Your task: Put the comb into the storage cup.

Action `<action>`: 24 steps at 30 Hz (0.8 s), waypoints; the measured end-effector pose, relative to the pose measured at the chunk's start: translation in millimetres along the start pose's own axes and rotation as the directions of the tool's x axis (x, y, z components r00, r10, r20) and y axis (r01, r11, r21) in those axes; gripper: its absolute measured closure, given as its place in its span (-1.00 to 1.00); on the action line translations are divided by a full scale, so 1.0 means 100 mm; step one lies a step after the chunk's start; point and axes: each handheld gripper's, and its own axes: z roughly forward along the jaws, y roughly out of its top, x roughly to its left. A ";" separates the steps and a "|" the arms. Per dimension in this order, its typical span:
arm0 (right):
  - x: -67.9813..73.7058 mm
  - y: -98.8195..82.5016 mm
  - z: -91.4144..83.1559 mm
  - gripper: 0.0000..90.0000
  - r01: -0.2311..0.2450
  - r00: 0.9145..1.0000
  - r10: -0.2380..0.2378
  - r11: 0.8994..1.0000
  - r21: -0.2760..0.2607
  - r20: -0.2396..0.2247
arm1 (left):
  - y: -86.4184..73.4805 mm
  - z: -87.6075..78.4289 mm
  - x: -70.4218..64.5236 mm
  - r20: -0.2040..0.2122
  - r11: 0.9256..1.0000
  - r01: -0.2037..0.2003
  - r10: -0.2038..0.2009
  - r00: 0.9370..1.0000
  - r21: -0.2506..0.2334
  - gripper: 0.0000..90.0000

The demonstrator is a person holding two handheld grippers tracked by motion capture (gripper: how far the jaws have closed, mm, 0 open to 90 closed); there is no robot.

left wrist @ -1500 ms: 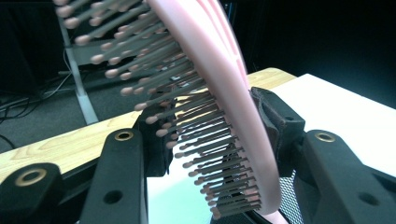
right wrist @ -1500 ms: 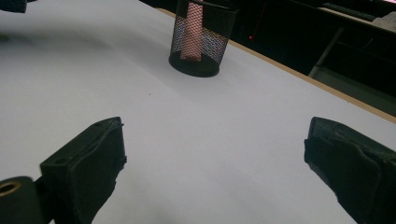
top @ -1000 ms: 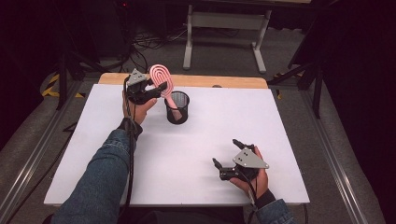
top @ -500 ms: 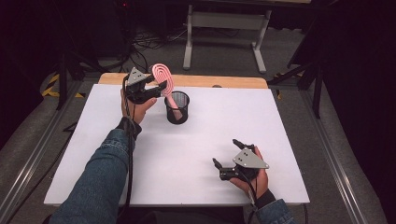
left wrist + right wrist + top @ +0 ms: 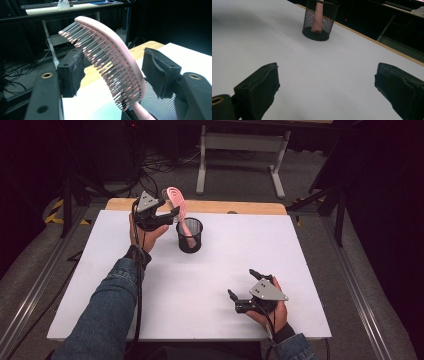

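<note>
Pink hairbrush [image 5: 176,200] stands handle-down in the black mesh cup [image 5: 189,235], upper centre-left of the high view, head leaning up and left past the rim. In the left gripper view the hairbrush [image 5: 110,62] runs diagonally across the middle, grey bristles facing left, handle dropping into the cup [image 5: 152,105] at the bottom edge.

Left gripper [image 5: 167,215] sits level just left of the cup, jaws around the brush head. Its jaws have just been opening: the brush is between them, with a clear gap on the right side; the left pad sits behind the bristles, contact not readable. Left forearm in a denim sleeve [image 5: 107,315] rises from the bottom left, wrist bent toward the cup.

Right gripper [image 5: 245,287] rests low at lower right of the white table [image 5: 210,285], jaws wide apart with nothing between them, pointing up-left. Right hand [image 5: 267,307] is under it, wrist cut off by the bottom edge.

Right gripper view shows the cup [image 5: 320,20] at top centre, its rim cropped; the pink handle [image 5: 318,18] shows through the mesh.
</note>
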 end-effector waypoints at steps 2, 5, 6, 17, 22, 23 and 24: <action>0.00 0.00 0.00 -0.87 -0.001 1.000 0.001 1.000 0.001 0.000 | 0.01 0.00 -0.01 -0.004 1.000 -0.004 0.004 1.000 0.003 -0.29; 0.00 0.00 0.00 -0.87 -0.001 1.000 0.001 1.000 0.000 0.000 | 0.01 -0.01 -0.01 -0.012 1.000 -0.007 0.007 1.000 -0.001 -0.36; 0.00 0.00 0.00 -0.87 -0.002 1.000 0.002 1.000 0.001 0.000 | 0.02 -0.01 -0.01 -0.013 1.000 -0.007 0.007 1.000 0.000 -0.37; 0.00 -0.01 0.01 -0.87 0.000 1.000 0.000 1.000 0.005 0.000 | 0.03 -0.07 0.01 -0.022 1.000 -0.023 0.023 0.999 0.019 -0.53; 0.00 -0.01 0.01 -0.87 0.000 1.000 0.000 1.000 0.005 0.001 | 0.03 -0.12 -0.02 -0.027 0.998 -0.060 0.061 0.998 0.016 -0.57; 0.00 -0.01 0.01 -0.87 -0.001 1.000 0.001 1.000 0.005 0.001 | 0.03 -0.13 -0.02 -0.031 0.997 -0.069 0.070 0.997 0.016 -0.58; 0.00 -0.01 0.01 -0.87 -0.001 1.000 0.001 1.000 0.005 0.001 | 0.03 -0.13 -0.02 -0.031 0.997 -0.069 0.070 0.997 0.016 -0.58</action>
